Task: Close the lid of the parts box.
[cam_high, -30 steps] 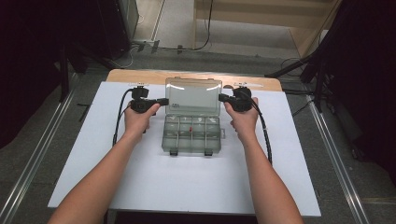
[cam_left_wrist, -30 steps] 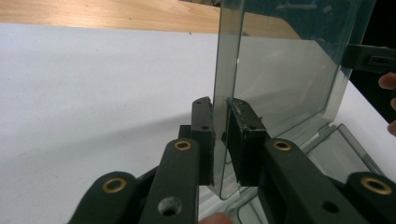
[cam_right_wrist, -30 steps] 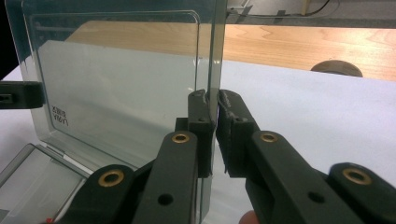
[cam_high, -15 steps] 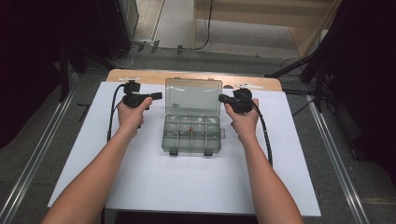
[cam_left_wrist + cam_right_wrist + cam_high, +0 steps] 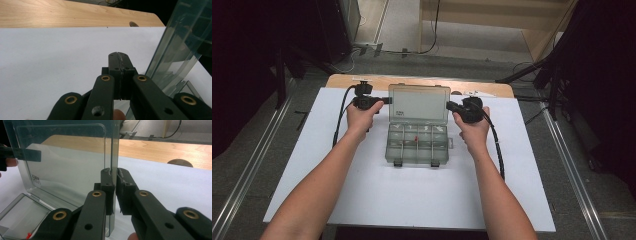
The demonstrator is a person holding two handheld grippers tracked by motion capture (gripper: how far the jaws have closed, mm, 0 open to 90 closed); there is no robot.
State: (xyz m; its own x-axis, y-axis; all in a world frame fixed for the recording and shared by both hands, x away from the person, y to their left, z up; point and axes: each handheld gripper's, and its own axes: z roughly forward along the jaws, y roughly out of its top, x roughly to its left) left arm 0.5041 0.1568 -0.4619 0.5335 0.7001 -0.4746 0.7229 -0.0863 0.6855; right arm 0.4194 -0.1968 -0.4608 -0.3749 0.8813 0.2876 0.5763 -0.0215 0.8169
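A clear plastic compartment box (image 5: 417,144) lies in the middle of the white surface (image 5: 412,195), with its lid (image 5: 419,104) standing open and upright at the far side. Inside the box there are several divided compartments, and a small red piece (image 5: 416,137) sits in one of the middle ones.

The right claw (image 5: 449,105) is clamped on the right edge of the lid — in the right gripper view the two black jaws press on the thin transparent edge (image 5: 115,157) from both sides, and the lid stands vertical between them. The person's right hand (image 5: 473,131) holds this tool just beside the box.

The left claw (image 5: 388,100) is together, with nothing between its jaws. In the left gripper view (image 5: 121,60) the jaws meet flat against each other, and the lid (image 5: 180,47) stands just to their side, apart from them. From the high view the left claw's tip is near the upper left corner of the lid; whether it touches there cannot be told. The left hand (image 5: 360,116) rests on the white surface — a black cable (image 5: 339,120) curves from its tool.

Behind the white sheet a strip of wooden board (image 5: 377,81) shows.
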